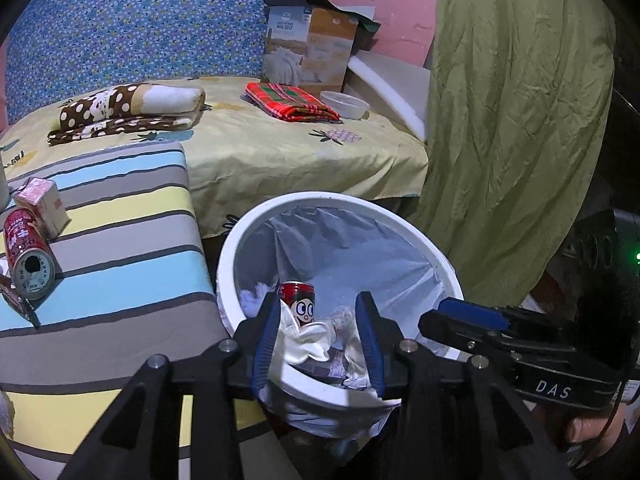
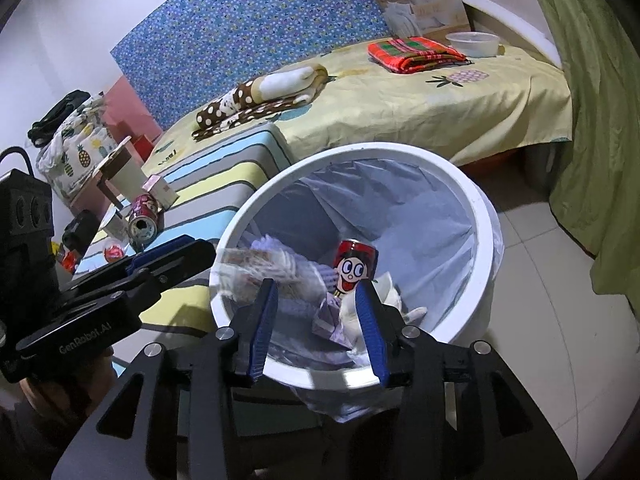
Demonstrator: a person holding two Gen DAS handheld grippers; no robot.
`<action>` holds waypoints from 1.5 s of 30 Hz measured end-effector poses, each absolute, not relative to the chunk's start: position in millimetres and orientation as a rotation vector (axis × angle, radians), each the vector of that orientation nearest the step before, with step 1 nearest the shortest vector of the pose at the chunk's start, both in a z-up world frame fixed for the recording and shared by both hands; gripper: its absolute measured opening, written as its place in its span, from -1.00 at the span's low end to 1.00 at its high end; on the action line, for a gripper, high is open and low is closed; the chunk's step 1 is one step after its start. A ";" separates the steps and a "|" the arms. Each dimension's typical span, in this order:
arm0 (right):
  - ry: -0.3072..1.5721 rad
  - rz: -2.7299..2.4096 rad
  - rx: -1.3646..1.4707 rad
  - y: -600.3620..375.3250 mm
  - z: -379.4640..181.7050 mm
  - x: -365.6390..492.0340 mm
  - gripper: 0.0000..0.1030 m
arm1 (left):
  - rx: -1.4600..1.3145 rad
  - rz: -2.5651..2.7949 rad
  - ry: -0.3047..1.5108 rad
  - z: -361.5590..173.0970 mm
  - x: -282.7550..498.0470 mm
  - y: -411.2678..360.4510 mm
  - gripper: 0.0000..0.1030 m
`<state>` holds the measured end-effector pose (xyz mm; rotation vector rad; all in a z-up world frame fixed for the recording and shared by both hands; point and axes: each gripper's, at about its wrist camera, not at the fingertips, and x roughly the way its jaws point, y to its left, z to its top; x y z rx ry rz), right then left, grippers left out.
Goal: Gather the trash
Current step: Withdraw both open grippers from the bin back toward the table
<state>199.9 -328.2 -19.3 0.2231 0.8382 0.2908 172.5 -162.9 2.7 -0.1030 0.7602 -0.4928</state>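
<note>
Both the left gripper [image 1: 318,330] and right gripper [image 2: 316,316] hover over the white bin [image 2: 482,216], jaws apart and holding nothing. Inside lie 1 red cartoon can [image 2: 354,266], crumpled wrappers [image 2: 276,266] and tissue. Still to collect, I judge: a tipped red can [image 1: 26,252] and a small carton [image 1: 42,206] on the striped cushion [image 1: 120,240]. Beyond, a bed [image 1: 280,148] with folded blankets, a box and a green curtain [image 1: 516,120].

My white bin [image 1: 400,216] has a pale liner; the can [image 1: 298,302] inside is red with a cartoon face; the bench cloth [image 1: 120,208] is striped blue, yellow, grey.
</note>
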 end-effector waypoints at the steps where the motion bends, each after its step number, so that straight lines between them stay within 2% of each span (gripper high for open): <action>1: 0.835 0.291 0.225 -327.9 -18.4 200.4 -0.17 | -0.105 -0.491 0.758 3.4 171.6 -161.3 -0.21; 45: 0.717 0.417 0.065 -250.4 17.1 169.3 -0.17 | -0.156 -0.264 0.675 22.9 96.6 -66.1 -0.21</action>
